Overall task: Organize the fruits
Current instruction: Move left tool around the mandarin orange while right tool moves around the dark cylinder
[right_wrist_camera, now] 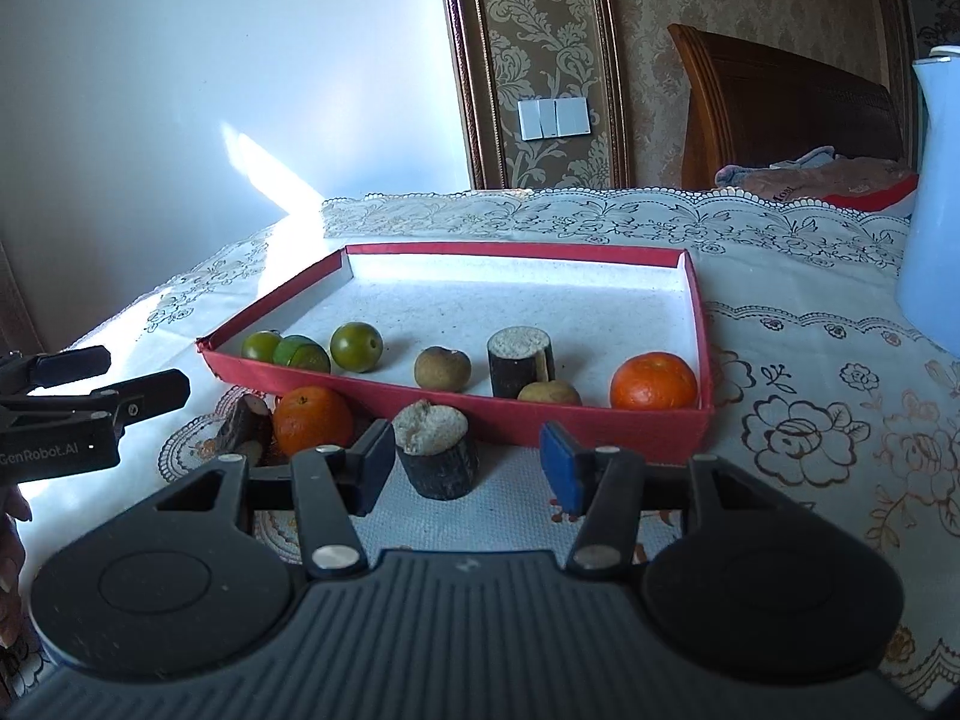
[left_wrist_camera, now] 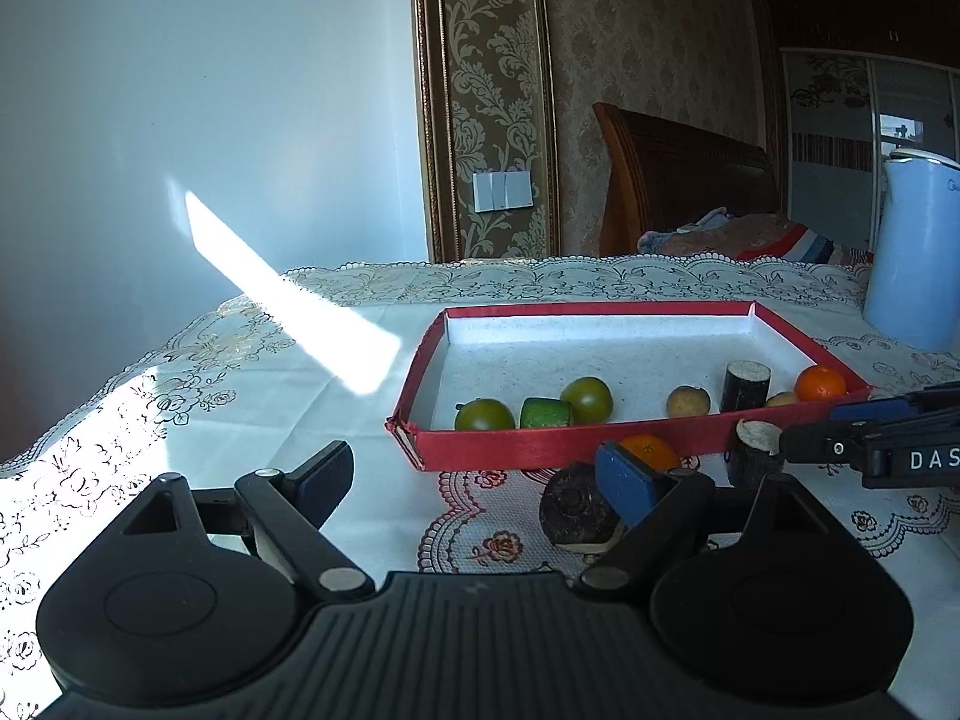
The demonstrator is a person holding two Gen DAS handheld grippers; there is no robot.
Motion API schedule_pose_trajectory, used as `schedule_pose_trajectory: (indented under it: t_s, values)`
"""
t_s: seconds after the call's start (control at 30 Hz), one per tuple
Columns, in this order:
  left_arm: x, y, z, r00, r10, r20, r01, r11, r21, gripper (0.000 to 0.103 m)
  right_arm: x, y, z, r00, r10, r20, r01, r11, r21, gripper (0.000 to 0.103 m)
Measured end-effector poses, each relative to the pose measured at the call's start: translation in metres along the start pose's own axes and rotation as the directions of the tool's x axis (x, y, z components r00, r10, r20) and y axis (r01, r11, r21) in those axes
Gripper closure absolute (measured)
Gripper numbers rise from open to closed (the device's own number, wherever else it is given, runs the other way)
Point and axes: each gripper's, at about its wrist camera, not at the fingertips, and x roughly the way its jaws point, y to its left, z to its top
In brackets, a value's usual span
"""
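My left gripper stands open and empty before the red tray, at its near left corner. My right gripper is open around an upright dark stub, pads apart from it, axis vertical. An orange lies outside the tray's near wall.

Blue jug cut by right edge — orange half hidden behind gripper finger.

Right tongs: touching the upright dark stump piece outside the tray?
Cannot tell. In the right wrist view the right tongs stand open; the stump piece sits against the left pad, with no clear gap or contact visible.
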Motion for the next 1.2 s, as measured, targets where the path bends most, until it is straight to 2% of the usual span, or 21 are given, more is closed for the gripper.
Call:
schedule_pose_trajectory:
  t_s: [0.1,0.3,0.4,0.47,0.67,1.0,1.2]
  values:
    - [-0.006,-0.010,-0.004,1.000,-0.012,0.001,0.012,0.998,0.061,0.015,0.008,0.006,0.001,1.000,0.000,-0.029,-0.001,1.000,-0.022,0.053]
    - [-0.004,-0.021,-0.009,0.999,-0.046,-0.019,0.047,0.994,0.095,0.015,0.021,0.010,0.003,0.998,-0.001,-0.062,-0.001,0.999,-0.034,0.053]
    - [0.003,-0.024,-0.007,0.999,-0.042,-0.034,0.045,0.995,0.085,0.015,0.026,0.014,0.004,0.997,0.000,-0.072,-0.004,0.999,-0.052,0.053]
    - [0.009,-0.026,-0.006,0.998,-0.041,-0.054,0.045,0.996,0.073,0.015,0.029,0.016,0.005,0.997,0.002,-0.081,-0.006,0.998,-0.058,0.061]
    - [0.024,-0.034,-0.003,0.995,-0.041,-0.093,0.047,0.997,0.064,0.015,0.036,0.016,0.006,0.995,0.007,-0.100,-0.012,0.999,-0.050,0.061]
    - [0.047,-0.033,0.002,0.988,-0.046,-0.150,0.036,0.997,-0.069,0.015,0.040,0.003,0.006,0.993,0.028,-0.114,-0.025,0.999,0.024,0.061]
    - [0.049,-0.028,0.001,0.986,-0.054,-0.156,0.032,0.990,-0.138,0.014,0.048,0.002,0.011,0.990,0.045,-0.136,-0.041,0.999,0.034,0.061]
